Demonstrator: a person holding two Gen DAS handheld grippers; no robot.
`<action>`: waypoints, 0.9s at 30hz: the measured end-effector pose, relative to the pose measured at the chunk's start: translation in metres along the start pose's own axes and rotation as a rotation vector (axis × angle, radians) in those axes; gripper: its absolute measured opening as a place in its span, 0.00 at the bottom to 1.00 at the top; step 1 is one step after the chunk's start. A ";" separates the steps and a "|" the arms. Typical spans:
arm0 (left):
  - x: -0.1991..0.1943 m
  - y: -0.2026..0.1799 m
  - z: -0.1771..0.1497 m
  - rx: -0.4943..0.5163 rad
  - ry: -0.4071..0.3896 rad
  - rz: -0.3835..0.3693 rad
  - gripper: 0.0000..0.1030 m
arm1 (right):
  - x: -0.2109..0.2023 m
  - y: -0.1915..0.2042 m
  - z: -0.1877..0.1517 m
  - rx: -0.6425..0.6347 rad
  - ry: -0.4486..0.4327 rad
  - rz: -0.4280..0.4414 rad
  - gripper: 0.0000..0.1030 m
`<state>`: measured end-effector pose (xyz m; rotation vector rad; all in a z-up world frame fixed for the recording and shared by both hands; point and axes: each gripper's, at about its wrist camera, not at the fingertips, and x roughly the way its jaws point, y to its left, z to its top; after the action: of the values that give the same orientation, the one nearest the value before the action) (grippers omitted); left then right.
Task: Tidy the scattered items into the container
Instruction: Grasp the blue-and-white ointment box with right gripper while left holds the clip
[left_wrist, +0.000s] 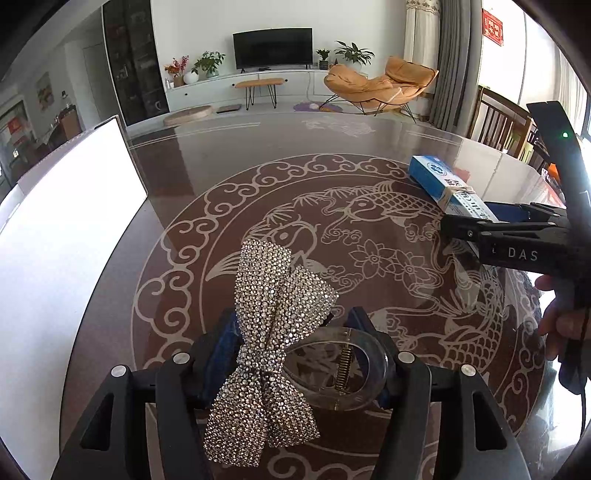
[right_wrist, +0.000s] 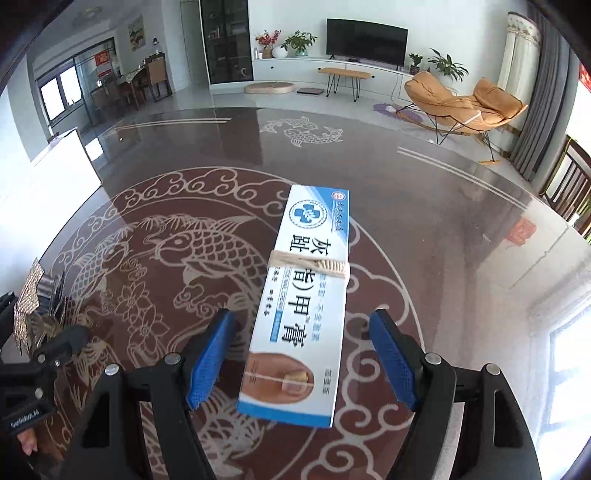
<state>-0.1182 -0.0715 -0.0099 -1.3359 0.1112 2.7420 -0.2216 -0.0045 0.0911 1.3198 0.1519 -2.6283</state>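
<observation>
A rhinestone bow hair clip (left_wrist: 271, 328) with a clear oval claw (left_wrist: 343, 369) sits between the blue pads of my left gripper (left_wrist: 295, 354), whose jaws press on it; it looks lifted off the glass table (left_wrist: 295, 166). A blue-and-white cream box (right_wrist: 303, 299) tied with a rubber band lies on the table between the wide-open jaws of my right gripper (right_wrist: 303, 358), untouched. The box (left_wrist: 447, 188) and the right gripper (left_wrist: 465, 230) also show in the left wrist view. The white container (left_wrist: 62, 236) stands at the left; it also shows in the right wrist view (right_wrist: 55, 177).
The round glass table (right_wrist: 406, 166) has fish patterns. Wooden chairs (left_wrist: 495, 122) stand at its right edge. A living room with a TV and orange lounge chairs lies beyond.
</observation>
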 end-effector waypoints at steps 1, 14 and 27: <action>0.000 0.000 0.000 0.000 0.000 0.000 0.61 | 0.001 0.001 0.001 0.008 -0.012 -0.007 0.78; -0.006 -0.005 -0.007 0.001 -0.001 -0.031 0.57 | -0.042 -0.005 -0.047 -0.065 -0.029 0.034 0.40; -0.049 -0.051 -0.061 0.053 0.002 -0.162 0.78 | -0.145 -0.022 -0.178 -0.005 -0.042 -0.107 0.42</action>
<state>-0.0352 -0.0293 -0.0101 -1.2751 0.0710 2.5853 -0.0025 0.0674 0.1010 1.2880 0.2289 -2.7401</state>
